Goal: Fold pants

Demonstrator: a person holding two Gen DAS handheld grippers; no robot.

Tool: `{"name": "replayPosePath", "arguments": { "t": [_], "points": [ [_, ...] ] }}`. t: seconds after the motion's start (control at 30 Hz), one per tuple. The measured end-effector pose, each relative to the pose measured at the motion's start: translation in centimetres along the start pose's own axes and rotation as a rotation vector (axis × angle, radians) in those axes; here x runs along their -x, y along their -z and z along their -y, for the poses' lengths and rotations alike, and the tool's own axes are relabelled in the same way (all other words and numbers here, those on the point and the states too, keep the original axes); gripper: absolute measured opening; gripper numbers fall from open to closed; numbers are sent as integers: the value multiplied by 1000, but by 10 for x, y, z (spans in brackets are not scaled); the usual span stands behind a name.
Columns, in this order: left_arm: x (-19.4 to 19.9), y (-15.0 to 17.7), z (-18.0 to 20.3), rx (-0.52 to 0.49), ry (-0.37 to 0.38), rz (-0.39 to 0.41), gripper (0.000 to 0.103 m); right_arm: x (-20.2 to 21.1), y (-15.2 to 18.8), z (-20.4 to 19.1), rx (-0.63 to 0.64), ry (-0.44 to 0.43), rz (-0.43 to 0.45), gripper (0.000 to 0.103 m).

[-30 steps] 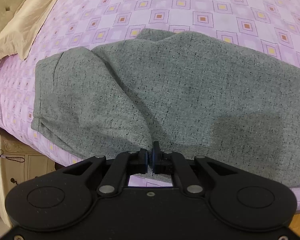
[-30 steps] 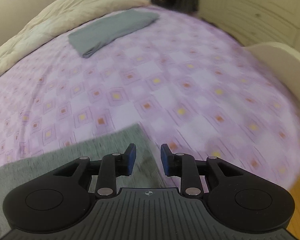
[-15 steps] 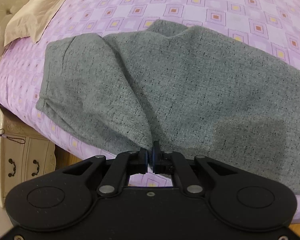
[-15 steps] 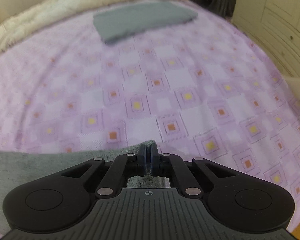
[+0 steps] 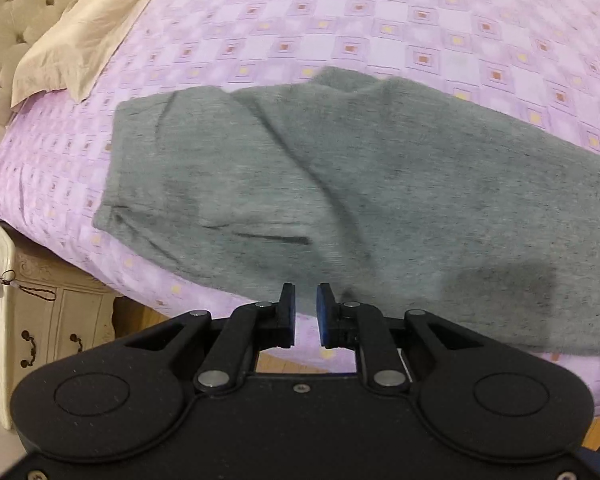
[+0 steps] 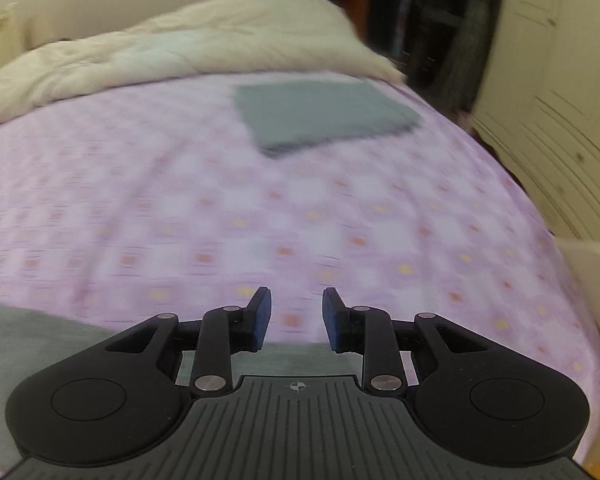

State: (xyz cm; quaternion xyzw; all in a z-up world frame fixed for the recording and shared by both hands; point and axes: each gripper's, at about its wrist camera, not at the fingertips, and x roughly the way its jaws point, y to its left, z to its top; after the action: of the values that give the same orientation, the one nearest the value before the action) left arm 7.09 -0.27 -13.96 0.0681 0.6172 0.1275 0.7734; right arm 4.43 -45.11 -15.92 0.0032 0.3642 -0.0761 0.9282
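On my left camera, far left, I see a tufted headboard (image 5: 8, 20) and a tan pillow (image 5: 88, 36) on the purple checked bedspread (image 5: 340, 20), with a cream nightstand (image 5: 52, 320) below the bed's edge. The grey pants (image 5: 340, 184) lie flat across the bedspread, waistband to the left and leg running off to the right, near the bed's front edge. My left gripper (image 5: 305, 316) hangs just above the pants' near edge — its jaws have just been opening and now stand a narrow gap apart, with nothing pinched between them; the cloth lies beneath, free of the pads.

On my right camera, a corner of the pants (image 6: 40, 344) shows at lower left, running under the tool. My right gripper (image 6: 296, 316) is above the bedspread (image 6: 180, 200) just past the pants' edge — its jaws have just been opening too, moderately wide, empty. Farther back a folded grey cloth (image 6: 324, 116) rests on the bedspread beside a cream duvet (image 6: 180, 48), and pale cabinet doors (image 6: 560, 120) stand at far right
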Motion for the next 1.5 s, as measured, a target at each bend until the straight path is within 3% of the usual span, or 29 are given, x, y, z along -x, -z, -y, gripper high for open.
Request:
{"name": "replayPosePath", "arguments": {
  "t": [0.33,0.57,0.63,0.67,0.7,0.83,0.93,1.23,1.37,1.5],
  "points": [
    [-41,-18,-105,-39,-81,35,23,43,12,-186,215,-305,-8,28],
    [-81,-43,-191,-83,-2,56,23,72,38,-335,303,-474,-49,28],
    [-89,-50,-208,-117,24,67,31,74,41,-372,338,-513,-64,28],
    [-93,-52,-216,-132,31,76,45,76,44,-390,365,-527,-67,28],
    [-96,-55,-223,-149,40,84,51,78,46,-404,391,-539,-64,28],
    [-107,-66,-238,-217,104,82,51,80,47,-452,503,-572,-63,28],
    [-111,-73,-240,-230,106,78,52,79,53,-486,608,-577,-50,28],
    [-129,-100,-259,-201,161,-49,51,65,75,-567,840,-621,-9,28],
    [-131,-109,-270,-193,136,-44,51,59,93,-592,986,-608,26,28],
    [-132,-113,-288,-156,136,-48,51,48,110,-607,1120,-541,64,28]
  ]
}}
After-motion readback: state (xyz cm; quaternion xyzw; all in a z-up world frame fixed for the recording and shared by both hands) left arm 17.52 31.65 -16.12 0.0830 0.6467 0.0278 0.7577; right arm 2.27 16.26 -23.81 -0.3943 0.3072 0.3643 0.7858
